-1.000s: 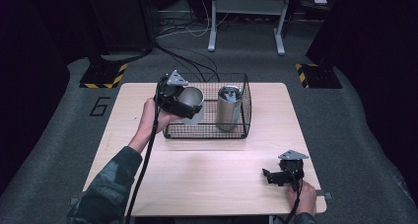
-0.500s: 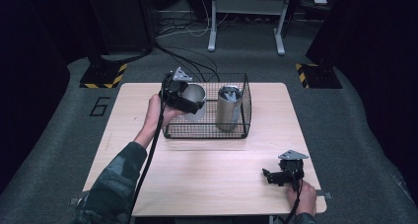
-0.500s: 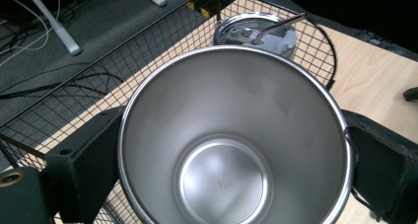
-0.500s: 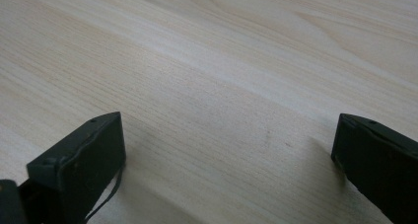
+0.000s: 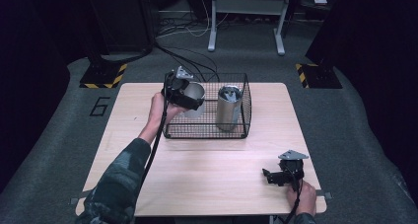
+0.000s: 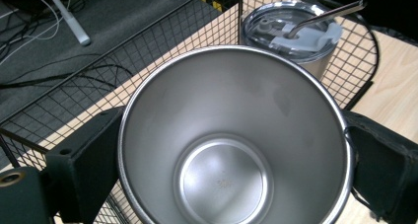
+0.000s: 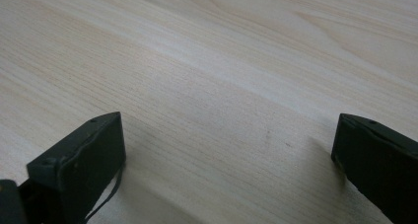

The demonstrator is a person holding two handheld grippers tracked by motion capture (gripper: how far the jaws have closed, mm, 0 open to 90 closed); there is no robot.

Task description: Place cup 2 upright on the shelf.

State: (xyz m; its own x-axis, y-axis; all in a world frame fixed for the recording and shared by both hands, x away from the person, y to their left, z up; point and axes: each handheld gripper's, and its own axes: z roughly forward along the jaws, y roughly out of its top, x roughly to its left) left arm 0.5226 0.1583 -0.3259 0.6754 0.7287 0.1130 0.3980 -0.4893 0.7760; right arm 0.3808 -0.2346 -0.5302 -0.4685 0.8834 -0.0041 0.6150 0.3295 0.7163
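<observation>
Basket (image 5: 207, 133) of black wire sits at table (image 5: 197, 179) centre, toward 12 o'clock. Lidded steel tumbler (image 5: 229, 107) with straw stands inside, right half. Steel cup (image 5: 193, 99): bare, brushed, open-mouthed, tilted, over the basket's left end, clamped between the left gripper (image 5: 183, 94) jaws. Faint stamp on its floor, unreadable. Right gripper (image 5: 282, 174) at 5 o'clock: jaws spread, nothing between.

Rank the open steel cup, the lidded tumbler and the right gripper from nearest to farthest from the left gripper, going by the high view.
1. Open steel cup: clamped between the jaws of the left gripper, at the wire basket's left end.
2. Lidded tumbler: upright inside the basket, toward its right end.
3. Right gripper: open, at the table's near right corner.
</observation>
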